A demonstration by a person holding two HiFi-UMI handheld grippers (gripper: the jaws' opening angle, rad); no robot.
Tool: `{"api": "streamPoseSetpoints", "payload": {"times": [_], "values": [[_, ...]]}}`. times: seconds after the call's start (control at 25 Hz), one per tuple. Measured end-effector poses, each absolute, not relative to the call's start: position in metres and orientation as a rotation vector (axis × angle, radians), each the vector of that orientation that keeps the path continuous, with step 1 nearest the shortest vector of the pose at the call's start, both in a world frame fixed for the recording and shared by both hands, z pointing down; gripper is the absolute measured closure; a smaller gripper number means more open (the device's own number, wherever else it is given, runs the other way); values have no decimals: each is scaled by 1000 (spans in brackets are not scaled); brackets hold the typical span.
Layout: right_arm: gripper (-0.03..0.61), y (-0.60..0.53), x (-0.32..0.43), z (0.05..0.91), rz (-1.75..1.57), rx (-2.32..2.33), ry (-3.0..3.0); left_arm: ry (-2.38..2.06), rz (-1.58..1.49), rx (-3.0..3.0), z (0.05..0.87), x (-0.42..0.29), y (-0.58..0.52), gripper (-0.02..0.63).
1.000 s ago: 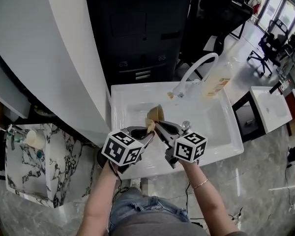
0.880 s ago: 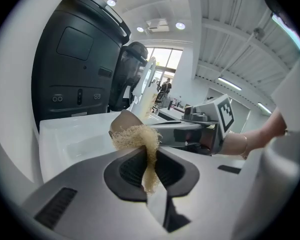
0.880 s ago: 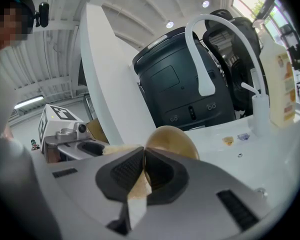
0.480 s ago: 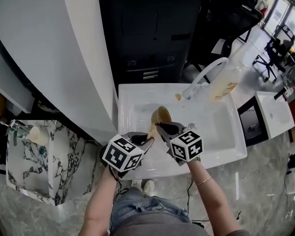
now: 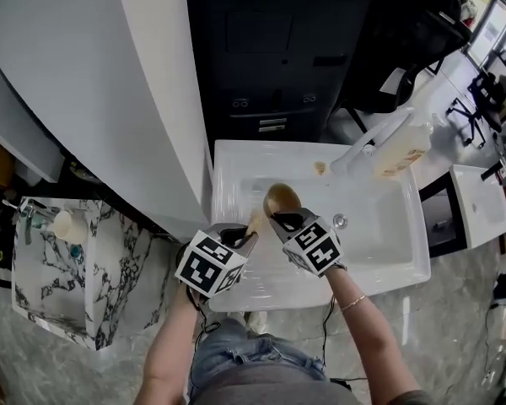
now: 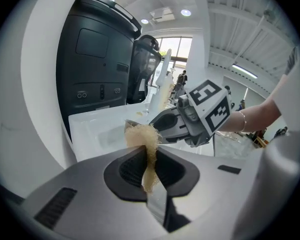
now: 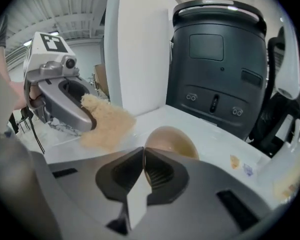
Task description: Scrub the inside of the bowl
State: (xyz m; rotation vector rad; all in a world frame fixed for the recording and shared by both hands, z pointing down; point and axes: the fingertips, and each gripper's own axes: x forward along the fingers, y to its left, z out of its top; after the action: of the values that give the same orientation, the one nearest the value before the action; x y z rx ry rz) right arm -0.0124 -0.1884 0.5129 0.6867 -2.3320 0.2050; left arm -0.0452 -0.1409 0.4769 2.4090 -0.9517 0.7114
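Observation:
A tan bowl (image 5: pixel 280 198) is held tilted over the white sink (image 5: pixel 379 243). My right gripper (image 5: pixel 276 218) is shut on its near rim; in the right gripper view the bowl (image 7: pixel 171 140) rises just past that gripper (image 7: pixel 144 160). My left gripper (image 5: pixel 248 231) is shut on a tan fibrous scrubber (image 5: pixel 255 221), which sits just left of the bowl. In the left gripper view the scrubber (image 6: pixel 144 138) sticks up from that gripper (image 6: pixel 150 159), with the right gripper (image 6: pixel 182 124) close behind it. The right gripper view shows the scrubber (image 7: pixel 108 124) hanging from the left gripper (image 7: pixel 65 104).
A white faucet (image 5: pixel 369 144) and a soap bottle (image 5: pixel 403 150) stand at the sink's far right edge, with a drain (image 5: pixel 340 221) in the basin. A black unit (image 5: pixel 278 49) is behind the sink, a white column (image 5: pixel 143 83) to the left, and a marble table (image 5: pixel 42 285) with a cup (image 5: pixel 67 226).
The head view has shifted, so the sink sits further right. Both grippers keep their hold, and the right gripper with the bowl has drawn a little closer to the left one.

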Motion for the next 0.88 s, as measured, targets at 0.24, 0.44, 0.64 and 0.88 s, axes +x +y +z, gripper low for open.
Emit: {"api": "streamPoseSetpoints", "payload": {"times": [0.24, 0.44, 0.64, 0.88], "values": [[557, -194, -20, 536, 106, 599, -2256, -982, 689, 2376, 486, -52, -155, 569], [557, -202, -19, 548, 72, 556, -2208, -1008, 654, 2348, 490, -54, -167, 569], [557, -202, -22, 556, 34, 503, -2174, -1001, 656, 2329, 498, -53, -171, 569], [557, -206, -24, 563, -74, 441, -2116, -1007, 650, 2310, 501, -52, -177, 569]]}}
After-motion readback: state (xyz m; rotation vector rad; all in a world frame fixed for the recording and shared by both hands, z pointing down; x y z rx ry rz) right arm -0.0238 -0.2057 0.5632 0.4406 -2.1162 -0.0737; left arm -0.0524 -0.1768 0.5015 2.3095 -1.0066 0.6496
